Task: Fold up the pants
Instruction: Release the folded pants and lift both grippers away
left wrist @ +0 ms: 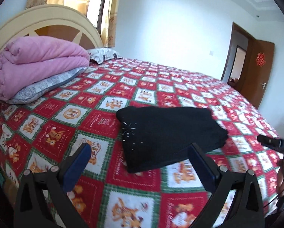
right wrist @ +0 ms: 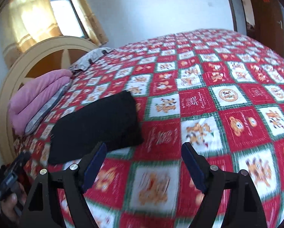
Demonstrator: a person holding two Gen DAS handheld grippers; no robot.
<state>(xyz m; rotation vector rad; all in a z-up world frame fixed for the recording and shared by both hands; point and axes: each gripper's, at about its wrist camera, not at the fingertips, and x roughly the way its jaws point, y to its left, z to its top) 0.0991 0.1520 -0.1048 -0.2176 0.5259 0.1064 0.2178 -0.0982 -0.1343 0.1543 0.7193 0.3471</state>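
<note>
Left wrist view: folded black pants (left wrist: 168, 133) on bedspread (left wrist: 85, 114); both tools (left wrist: 140, 148) (right wrist: 142, 150) apart, empty.

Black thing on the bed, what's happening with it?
Those are black pants, already folded into a compact bundle and lying on the checkered bedspread. A person holds a hand-held gripper in each hand. The left hand-held gripper and the right hand-held gripper are both open and empty, just off the pants, touching nothing.
</note>
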